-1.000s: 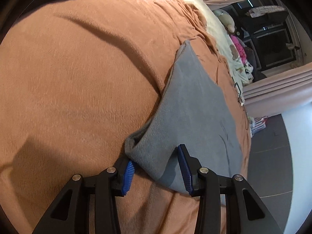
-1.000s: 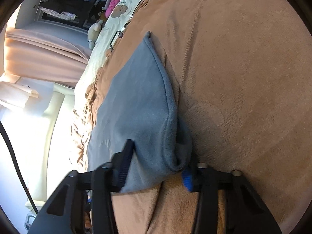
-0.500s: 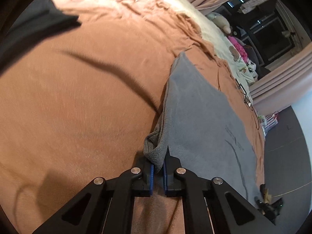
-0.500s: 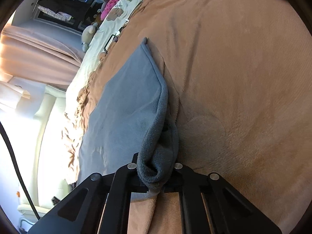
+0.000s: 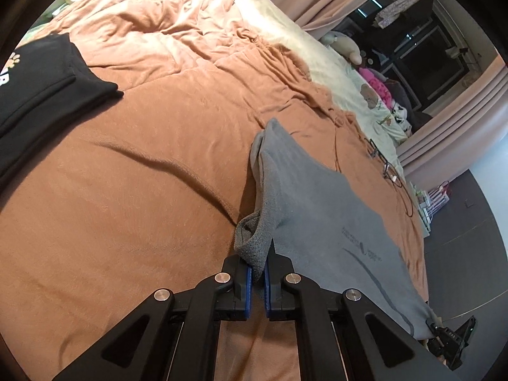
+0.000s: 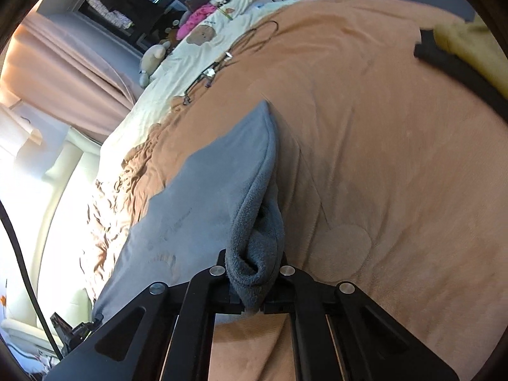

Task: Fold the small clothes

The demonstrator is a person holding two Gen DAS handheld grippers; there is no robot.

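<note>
Your left gripper (image 5: 257, 281) has its two blue-padded fingers pinched nearly together on one corner of the grey garment (image 5: 317, 216), and the cloth bunches into a small roll right at the fingertips. From that pinch the garment runs forward and to the right, stretched over the brown blanket (image 5: 127, 190) with its far corner pointing up toward the rumpled part of the bed. A faint line of print shows on the grey cloth to the right of your left gripper (too small to read).

Your right gripper (image 6: 254, 289) is closed on another corner of the same garment (image 6: 206, 209); here a thick fold of the fleecy cloth fills the gap between the fingers and hangs over them, hiding the pads. From this grip the garment spreads forward and to the left, its folded edge rising as a ridge straight ahead of the fingers and ending in a point on the blanket (image 6: 397, 174).

A folded black garment (image 5: 41, 85) lies well apart at the far left in the left view. At the upper right in the right view, a yellow cloth (image 6: 466, 47) lies touching a black one (image 6: 457, 70). A thin cable (image 5: 390, 171) lies on the blanket beyond the grey garment.
</note>
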